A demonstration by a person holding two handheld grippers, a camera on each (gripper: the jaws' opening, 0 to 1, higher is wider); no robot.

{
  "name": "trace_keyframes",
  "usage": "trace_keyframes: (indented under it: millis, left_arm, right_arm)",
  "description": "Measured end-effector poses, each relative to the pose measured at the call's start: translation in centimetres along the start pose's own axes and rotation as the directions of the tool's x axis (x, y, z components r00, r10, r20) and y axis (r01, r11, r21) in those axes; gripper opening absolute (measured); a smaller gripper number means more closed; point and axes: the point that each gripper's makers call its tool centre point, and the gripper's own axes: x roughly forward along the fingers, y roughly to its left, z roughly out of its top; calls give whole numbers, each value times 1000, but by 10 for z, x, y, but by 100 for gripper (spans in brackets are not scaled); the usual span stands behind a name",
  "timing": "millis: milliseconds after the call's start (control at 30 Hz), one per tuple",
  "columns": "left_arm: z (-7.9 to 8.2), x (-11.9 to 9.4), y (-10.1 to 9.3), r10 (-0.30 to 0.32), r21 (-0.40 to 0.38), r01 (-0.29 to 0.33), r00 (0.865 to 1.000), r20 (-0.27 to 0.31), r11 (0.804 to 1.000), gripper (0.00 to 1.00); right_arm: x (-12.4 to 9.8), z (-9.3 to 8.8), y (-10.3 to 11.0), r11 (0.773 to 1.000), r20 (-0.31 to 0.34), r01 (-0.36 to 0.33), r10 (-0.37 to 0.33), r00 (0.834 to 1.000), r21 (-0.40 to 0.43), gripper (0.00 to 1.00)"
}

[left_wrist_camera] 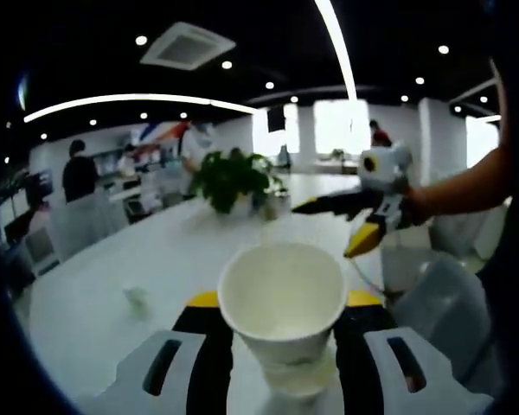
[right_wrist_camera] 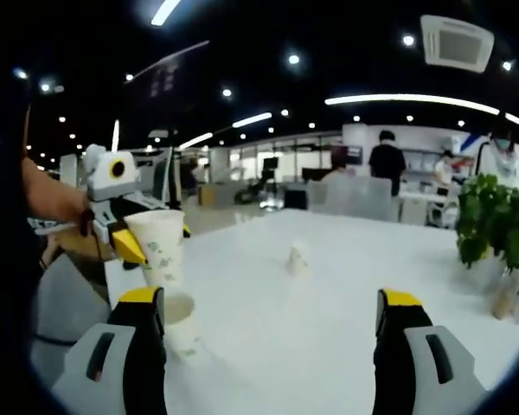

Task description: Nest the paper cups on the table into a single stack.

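Observation:
A white paper cup [left_wrist_camera: 281, 303] stands upright with its mouth up between the yellow-tipped jaws of my left gripper [left_wrist_camera: 281, 301], which is shut on it. In the right gripper view the same cup [right_wrist_camera: 160, 246], printed with small green marks, hangs above the table's left edge in my left gripper [right_wrist_camera: 125, 235]. A second cup [right_wrist_camera: 180, 322] stands upright on the table below it, just beside my right gripper's left jaw. A third small cup [right_wrist_camera: 298, 257] sits farther out on the table. My right gripper [right_wrist_camera: 272, 304] is open, holding nothing; it also reaches in from the right [left_wrist_camera: 350, 226].
The long white table [right_wrist_camera: 329, 346] stretches away. A potted green plant [left_wrist_camera: 233, 181] stands mid-table, also seen at the right [right_wrist_camera: 493, 220]. A small white object [left_wrist_camera: 137, 298] lies on the table to the left. Chairs and several people are in the background. A person's arm [left_wrist_camera: 467, 186] holds the right gripper.

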Motion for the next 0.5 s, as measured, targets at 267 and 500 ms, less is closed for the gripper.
trace_keyframes:
  millis: [267,500]
  left_arm:
    - [-23,6,-6,6,-14,-6,1000,-8,1000,43]
    - [-39,9,-10,-2,-33,1,1000,-29,999,43]
  right_arm:
    - [1,10,3,1000,25,1,-1,1000,15,100]
    - [-1,9,7,1000,20,-5,5,1000,18,100]
